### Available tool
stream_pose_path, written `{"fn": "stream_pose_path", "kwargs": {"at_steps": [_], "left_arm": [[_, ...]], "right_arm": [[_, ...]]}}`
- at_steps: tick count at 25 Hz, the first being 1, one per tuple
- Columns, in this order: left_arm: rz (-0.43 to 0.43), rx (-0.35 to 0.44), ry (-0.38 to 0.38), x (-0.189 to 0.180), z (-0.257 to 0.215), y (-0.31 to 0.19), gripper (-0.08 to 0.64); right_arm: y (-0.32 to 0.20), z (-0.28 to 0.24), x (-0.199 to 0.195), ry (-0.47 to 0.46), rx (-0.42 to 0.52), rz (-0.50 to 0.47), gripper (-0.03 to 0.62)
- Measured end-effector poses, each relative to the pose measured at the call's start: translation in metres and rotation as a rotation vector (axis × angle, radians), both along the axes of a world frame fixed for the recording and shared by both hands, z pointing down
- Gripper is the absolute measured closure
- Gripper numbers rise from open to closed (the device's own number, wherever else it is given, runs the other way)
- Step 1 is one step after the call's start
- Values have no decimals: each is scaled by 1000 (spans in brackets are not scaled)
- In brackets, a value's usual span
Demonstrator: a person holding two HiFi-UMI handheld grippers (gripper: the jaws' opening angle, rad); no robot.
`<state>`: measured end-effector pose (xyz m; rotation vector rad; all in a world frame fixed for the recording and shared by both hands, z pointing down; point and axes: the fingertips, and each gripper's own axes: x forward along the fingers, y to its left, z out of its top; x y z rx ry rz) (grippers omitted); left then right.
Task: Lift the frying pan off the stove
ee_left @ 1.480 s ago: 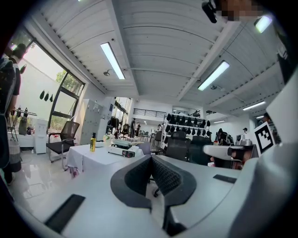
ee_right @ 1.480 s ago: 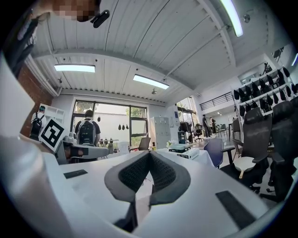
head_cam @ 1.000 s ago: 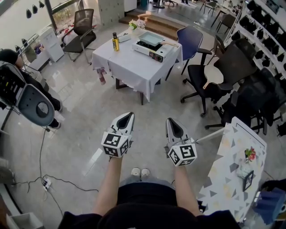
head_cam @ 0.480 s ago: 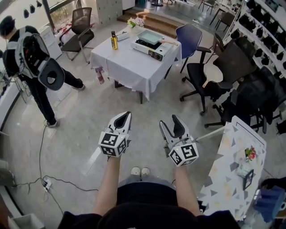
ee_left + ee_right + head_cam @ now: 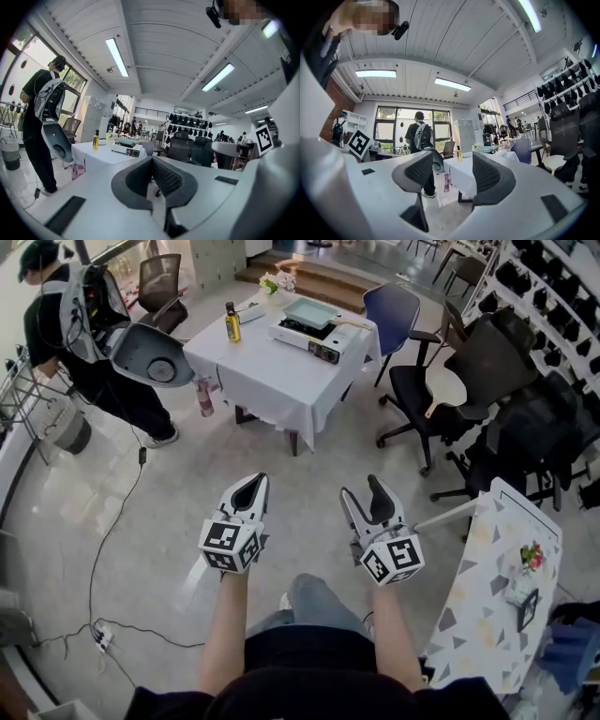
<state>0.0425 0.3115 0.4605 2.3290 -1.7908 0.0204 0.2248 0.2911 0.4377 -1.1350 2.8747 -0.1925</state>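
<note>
A pale square frying pan [image 5: 312,312] sits on a white portable stove [image 5: 307,337], on a table with a white cloth [image 5: 272,376] far across the room. Both grippers are held over the floor, well short of the table. My left gripper [image 5: 248,491] is shut, its pads meeting with nothing between them. My right gripper [image 5: 366,498] is opening, its jaws wide apart and empty. In the left gripper view, the left gripper [image 5: 152,161] points toward the stove [image 5: 127,151]. In the right gripper view, the right gripper [image 5: 452,165] frames the table [image 5: 465,169].
A yellow bottle [image 5: 230,322] and flowers [image 5: 274,282] share the table. A person with a backpack [image 5: 80,320] stands left of it. A blue chair [image 5: 394,310] and black office chairs [image 5: 441,390] stand to the right. A patterned table [image 5: 497,587] is near right. A cable [image 5: 103,549] crosses the floor.
My right gripper's jaws have gone from shut to wide apart. The person with the backpack has walked in at the left toward the table. My knee has come forward.
</note>
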Motion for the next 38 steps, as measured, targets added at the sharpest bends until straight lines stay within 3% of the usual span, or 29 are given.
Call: {"fn": "stream_pose_path", "kwargs": {"at_steps": [7, 15, 21, 30, 38], "left_arm": [[-7, -15, -8, -28, 10, -22, 541], [-26, 8, -32, -74, 13, -100, 541], [-24, -3, -106, -121, 32, -214, 541], [-12, -29, -101, -195, 27, -413, 541], [77, -39, -105, -204, 24, -529, 541]], "right_arm": [[-35, 10, -7, -3, -19, 36, 344], [-120, 14, -38, -4, 11, 35, 344], [-251, 26, -83, -31, 34, 48, 344], [-445, 31, -138, -13, -12, 102, 344], [-542, 33, -159, 3, -27, 136, 345]]}}
